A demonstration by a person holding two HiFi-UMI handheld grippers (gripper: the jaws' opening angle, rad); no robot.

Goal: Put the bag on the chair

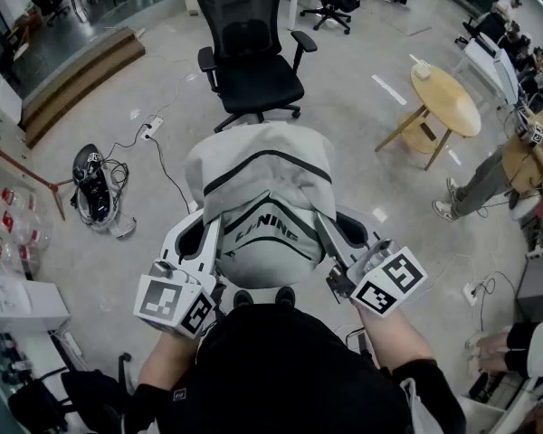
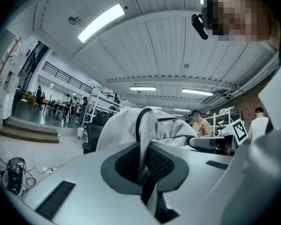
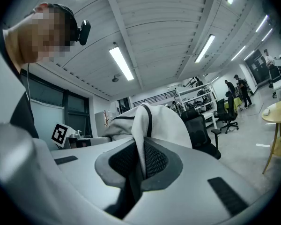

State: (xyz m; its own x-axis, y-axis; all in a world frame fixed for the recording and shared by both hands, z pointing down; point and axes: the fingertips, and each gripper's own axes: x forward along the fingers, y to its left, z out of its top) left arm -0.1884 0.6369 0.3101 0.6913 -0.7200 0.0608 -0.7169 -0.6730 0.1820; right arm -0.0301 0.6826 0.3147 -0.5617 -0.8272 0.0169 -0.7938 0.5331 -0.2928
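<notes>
Both claws (image 2: pixel 143 172) (image 3: pixel 140 165) tight on bag (image 1: pixel 262 179)

The bag (image 1: pixel 262 188) is showing soft, matt pale-grey cloth with black trim. The chair (image 1: pixel 253 70) is showing black mesh, seemingly on plastic. The left tongs (image 2: pixel 143 163) and right tongs (image 3: pixel 141 158) are looking like smooth matt plastic, their pads (image 2: pixel 163 165) dark and rough. The floor (image 1: pixel 362 134) is gleaming faintly.

a: what is seen on the floor at the left?
b: a black device (image 1: pixel 92 188) tangled in cables is seen there. a white power strip (image 1: pixel 150 130) is laid farther off, and a wooden step (image 1: pixel 77 75) beyond it.
a: and at the right?
b: a round wooden table (image 1: pixel 445 100) is set far right, and a person (image 1: pixel 498 174) is seen nearer, at the right edge. long ceiling lights (image 2: pixel 100 22) are lit overhead.
</notes>
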